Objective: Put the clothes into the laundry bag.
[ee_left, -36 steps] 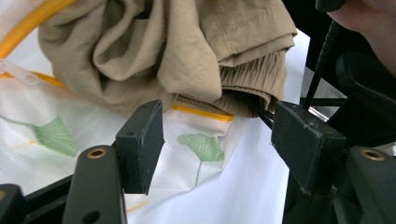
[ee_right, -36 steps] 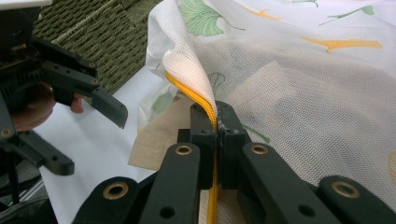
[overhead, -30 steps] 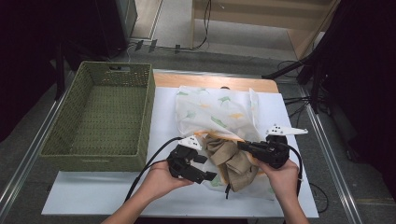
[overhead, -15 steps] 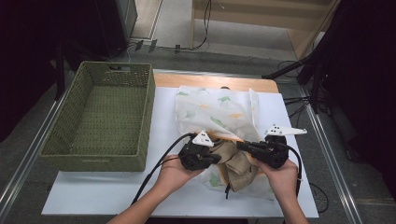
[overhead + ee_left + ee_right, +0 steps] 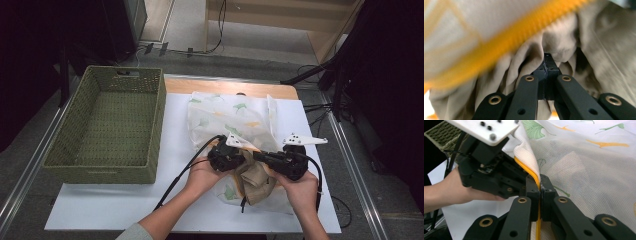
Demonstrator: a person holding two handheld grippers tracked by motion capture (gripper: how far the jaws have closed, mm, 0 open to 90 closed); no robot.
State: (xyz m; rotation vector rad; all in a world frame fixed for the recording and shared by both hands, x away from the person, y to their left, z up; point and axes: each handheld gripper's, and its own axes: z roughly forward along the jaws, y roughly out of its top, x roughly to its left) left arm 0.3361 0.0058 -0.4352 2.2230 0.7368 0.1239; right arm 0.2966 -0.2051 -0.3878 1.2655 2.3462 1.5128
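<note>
High view first: your table [image 5: 125, 210] is covered with a white sheet, and the big green woven basket [image 5: 107, 127] stands on its left part, well apart from both tools. To the right of the basket lies the white mesh bag [image 5: 235, 117] printed with green and orange leaves, spread flat toward the far edge. At its near end a crumpled beige cloth [image 5: 255, 182] sits bunched between your two hands, partly under the mesh.

Your left gripper [image 5: 239, 159] comes in from the left and your right gripper [image 5: 257, 156] from the right, tips almost meeting over the beige bundle.

Left gripper view: your left gripper [image 5: 547, 58] has just been closing, and its jaws are now clenched on a fold of the beige cloth [image 5: 529, 52], which gathers around the tips. An orange trim [image 5: 506, 42], blurred, crosses just above.

Right gripper view: your right gripper [image 5: 540, 187] is clamped on the mesh bag's [image 5: 584, 165] orange trim [image 5: 530, 171], the edge running down between the closed jaws. Your left gripper's body [image 5: 489, 170] sits just beside it on the left, with the basket [image 5: 441, 135] behind.
</note>
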